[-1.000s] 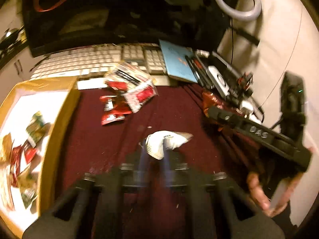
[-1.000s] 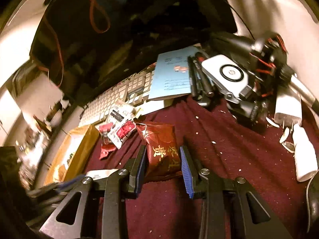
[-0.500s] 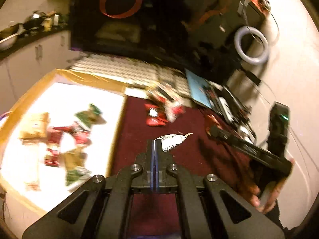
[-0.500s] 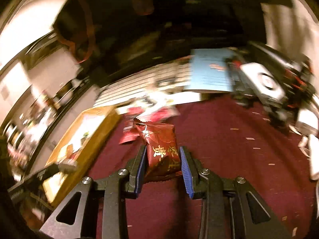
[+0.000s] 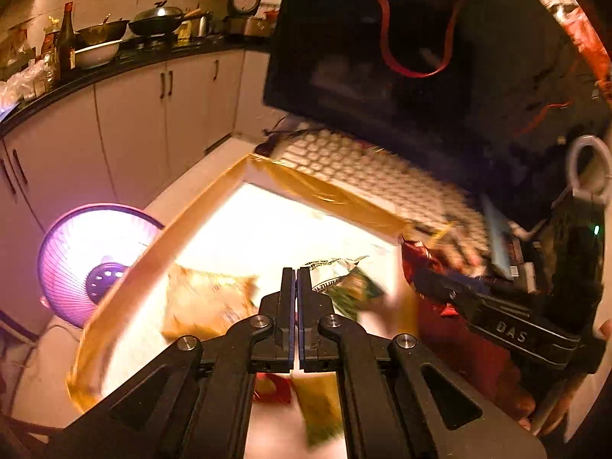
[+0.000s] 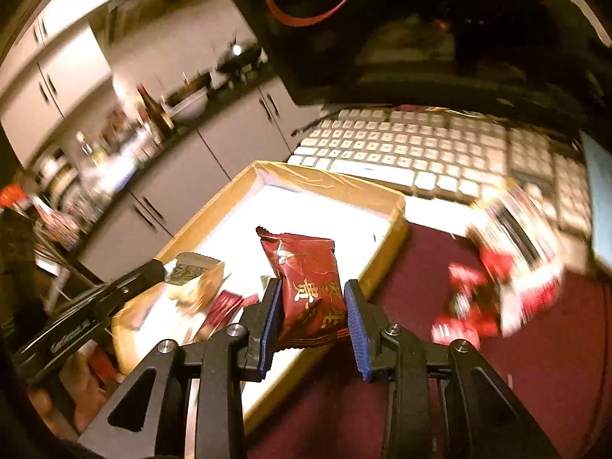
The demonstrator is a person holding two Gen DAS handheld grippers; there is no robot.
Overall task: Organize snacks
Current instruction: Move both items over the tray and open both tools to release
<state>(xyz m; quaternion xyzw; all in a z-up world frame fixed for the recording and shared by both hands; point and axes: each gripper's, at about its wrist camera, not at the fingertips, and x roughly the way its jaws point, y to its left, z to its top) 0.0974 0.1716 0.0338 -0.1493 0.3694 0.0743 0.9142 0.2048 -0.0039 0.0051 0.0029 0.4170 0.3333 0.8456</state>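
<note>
- The right hand-held gripper (image 6: 310,308) clamps a dark red snack packet (image 6: 306,287) with gold characters, upright over the cardboard tray (image 6: 382,260)'s near edge.
- The left hand-held gripper (image 5: 297,287), fully closed, pinches a crinkled white-green wrapper (image 5: 336,271) above the tray's bright floor.

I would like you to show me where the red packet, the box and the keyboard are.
red packet (image 6: 306,287): right wrist view, middle of its printed front.
box (image 6: 325,181): right wrist view, its far taped wall.
keyboard (image 6: 420,145): right wrist view, middle rows of keys.
</note>
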